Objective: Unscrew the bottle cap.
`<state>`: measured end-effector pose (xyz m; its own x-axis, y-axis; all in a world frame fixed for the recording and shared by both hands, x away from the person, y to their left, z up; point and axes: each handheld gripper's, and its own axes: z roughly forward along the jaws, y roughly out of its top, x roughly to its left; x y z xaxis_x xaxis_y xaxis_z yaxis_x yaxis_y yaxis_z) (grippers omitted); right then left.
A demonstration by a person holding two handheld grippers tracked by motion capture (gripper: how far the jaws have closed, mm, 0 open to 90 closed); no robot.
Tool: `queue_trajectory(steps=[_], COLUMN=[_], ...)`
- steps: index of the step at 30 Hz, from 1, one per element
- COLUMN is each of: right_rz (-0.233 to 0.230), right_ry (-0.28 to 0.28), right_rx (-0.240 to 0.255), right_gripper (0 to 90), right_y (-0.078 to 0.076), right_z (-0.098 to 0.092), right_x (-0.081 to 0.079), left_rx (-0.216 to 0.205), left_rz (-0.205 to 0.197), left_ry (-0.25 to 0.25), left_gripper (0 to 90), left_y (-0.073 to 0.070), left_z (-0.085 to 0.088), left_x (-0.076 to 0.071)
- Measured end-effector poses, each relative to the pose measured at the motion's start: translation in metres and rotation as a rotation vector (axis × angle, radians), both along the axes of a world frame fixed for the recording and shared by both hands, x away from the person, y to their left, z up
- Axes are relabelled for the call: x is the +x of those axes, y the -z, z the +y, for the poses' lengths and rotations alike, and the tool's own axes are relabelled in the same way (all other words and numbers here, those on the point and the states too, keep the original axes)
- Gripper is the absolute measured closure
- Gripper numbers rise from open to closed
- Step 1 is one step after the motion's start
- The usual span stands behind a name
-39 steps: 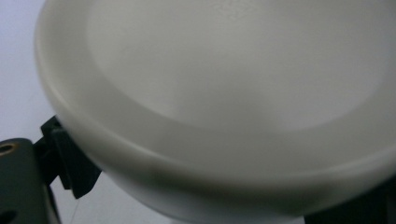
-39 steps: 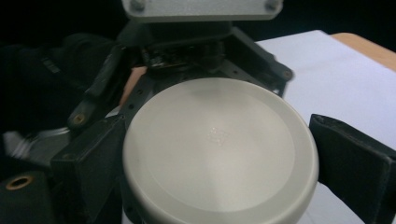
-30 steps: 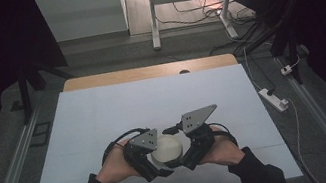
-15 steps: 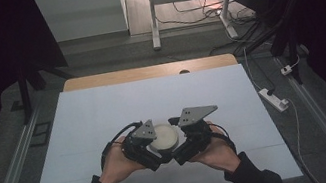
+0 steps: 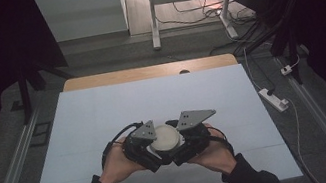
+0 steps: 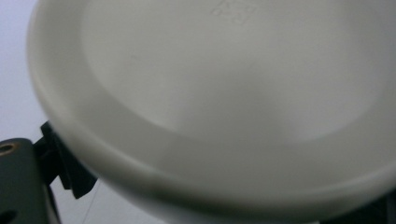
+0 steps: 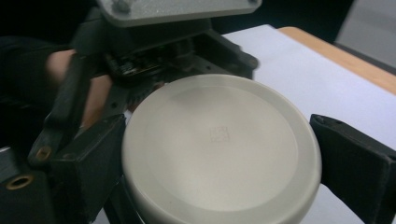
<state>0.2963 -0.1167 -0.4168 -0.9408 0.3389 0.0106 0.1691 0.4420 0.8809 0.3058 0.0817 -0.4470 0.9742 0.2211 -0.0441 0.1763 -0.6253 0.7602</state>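
I am gripping the round white lid (image 7: 219,149) between my right gripper (image 7: 224,154) jaws, closed on its rim; my left gripper (image 5: 143,148) is touching it, grip unclear.

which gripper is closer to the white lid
Neither by much. The right gripper has its jaws on either side of the white lid; the left gripper presses in from the lid's other side, its grip hidden.
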Motion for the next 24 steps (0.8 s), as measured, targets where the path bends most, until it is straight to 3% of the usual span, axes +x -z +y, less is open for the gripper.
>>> queue_trajectory(steps=[10,14,17,20,21,24], right_rz=[0.051,0.052,0.06,0.071,0.07,0.074], right_ry=[-0.238,-0.295,-0.26,-0.185,-0.161,-0.097], right_rx=[0.026,0.014,-0.009,0.023,0.028,0.031], right_gripper=[7.2,7.2,6.9,1.1,0.0,0.0], right_y=[-0.001,-0.001,-0.001,-0.005,-0.006,-0.007], right_z=[-0.013,-0.015,-0.015,-0.016,-0.016,-0.013], right_x=[0.008,0.008,0.008,0.009,0.009,0.008], left_rx=[-0.01,0.005,0.006,0.001,0.001,0.004], left_rz=[0.007,-0.001,-0.001,-0.002,-0.002,-0.002], left_ry=[0.16,0.175,0.135,0.098,0.052,-0.014], left_gripper=[7.4,7.4,7.4,7.4,7.4,7.4], left_y=[0.0,0.001,0.003,0.003,0.003,0.003], left_z=[-0.001,-0.003,-0.004,-0.003,-0.002,-0.002], left_x=[-0.005,-0.006,-0.004,-0.003,-0.001,0.0])
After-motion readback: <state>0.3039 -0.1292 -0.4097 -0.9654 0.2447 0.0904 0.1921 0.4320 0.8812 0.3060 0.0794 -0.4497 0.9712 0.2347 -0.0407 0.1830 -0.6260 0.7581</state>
